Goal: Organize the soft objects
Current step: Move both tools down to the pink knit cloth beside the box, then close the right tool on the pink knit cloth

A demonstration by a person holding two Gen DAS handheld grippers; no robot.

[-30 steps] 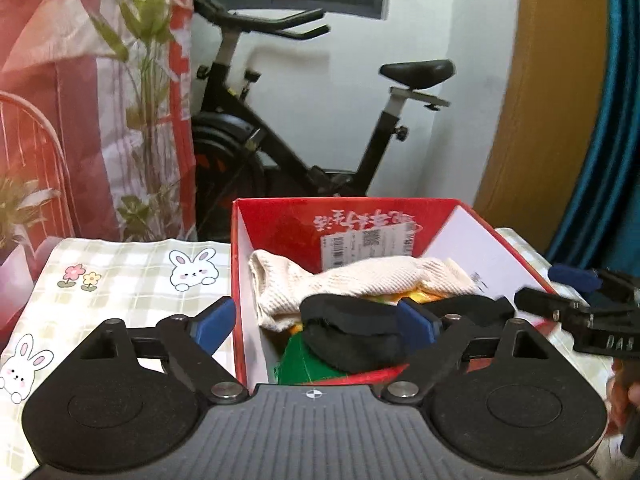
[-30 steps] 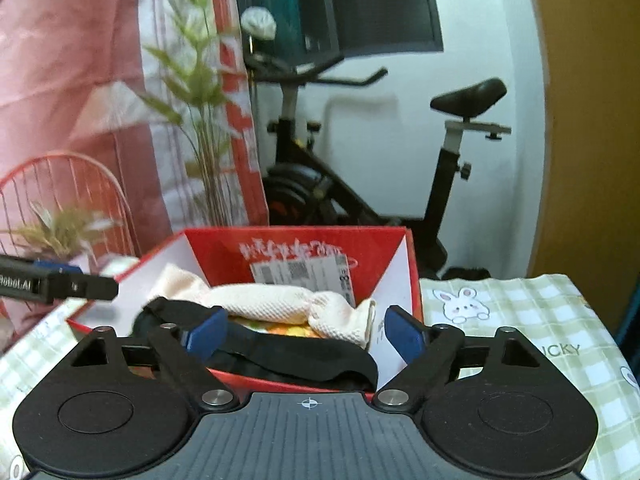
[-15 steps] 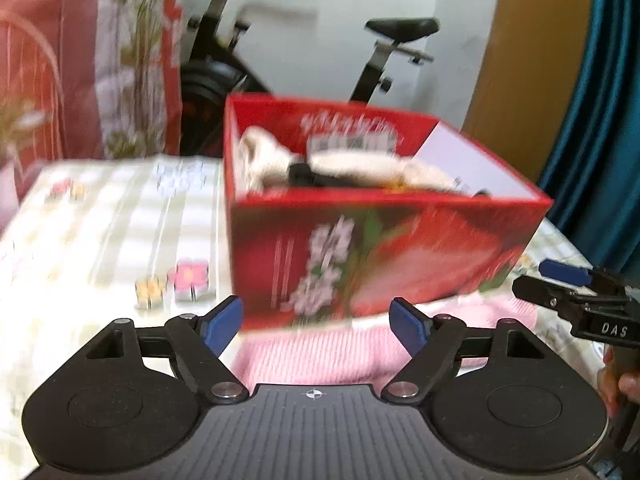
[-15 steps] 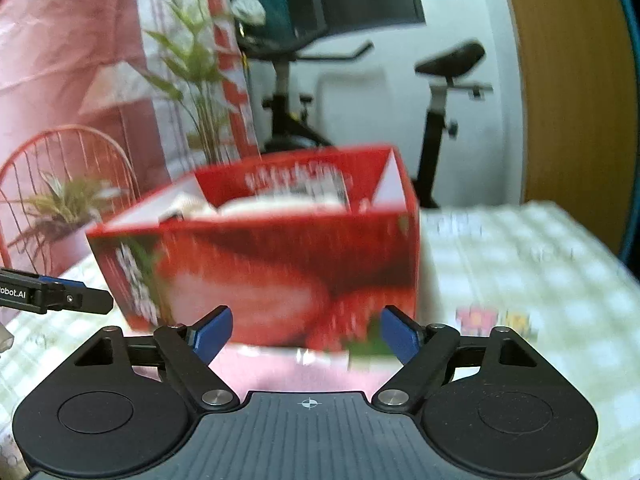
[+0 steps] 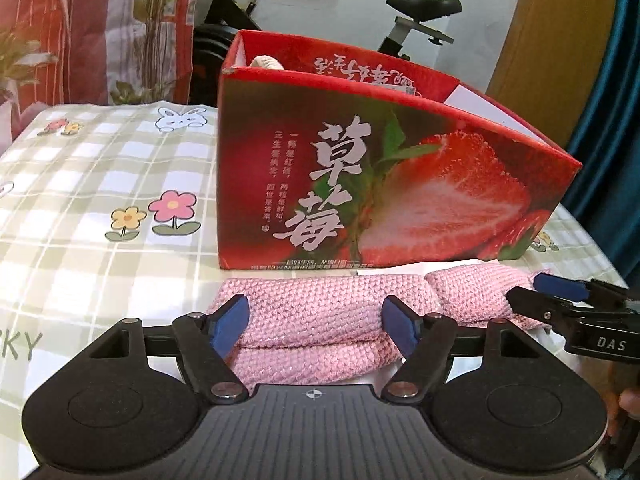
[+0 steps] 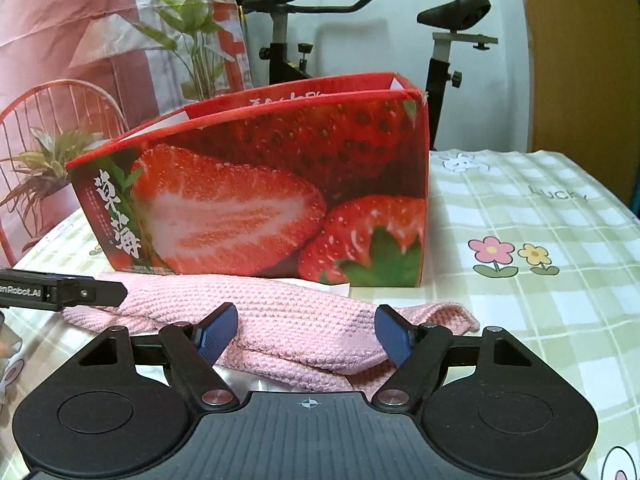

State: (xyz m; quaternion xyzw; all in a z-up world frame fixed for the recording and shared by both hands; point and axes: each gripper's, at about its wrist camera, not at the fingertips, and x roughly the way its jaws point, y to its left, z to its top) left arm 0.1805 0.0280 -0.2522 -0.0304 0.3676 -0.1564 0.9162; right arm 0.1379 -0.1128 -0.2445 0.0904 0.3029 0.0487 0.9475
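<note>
A folded pink knitted cloth [image 5: 320, 320] lies on the table in front of a red strawberry-print box [image 5: 380, 184]. My left gripper [image 5: 316, 322] is open, its jaws straddling the cloth's left part just above it. In the right wrist view my right gripper [image 6: 306, 332] is open over the same pink cloth [image 6: 288, 324], in front of the box [image 6: 260, 200]. A beige cloth [image 5: 266, 63] peeks over the box's rim. The right gripper's tips [image 5: 560, 300] show at the cloth's right end in the left wrist view.
The table carries a green checked cloth with flowers and rabbits [image 5: 100, 200]. Behind stand an exercise bike [image 6: 440, 40], potted plants [image 6: 192, 32] and a red wire chair [image 6: 60, 120]. The left gripper's tip [image 6: 80, 292] reaches in from the left in the right wrist view.
Both grippers have dropped from above the box's opening to table level in front of it, and now hang open over the pink cloth.
</note>
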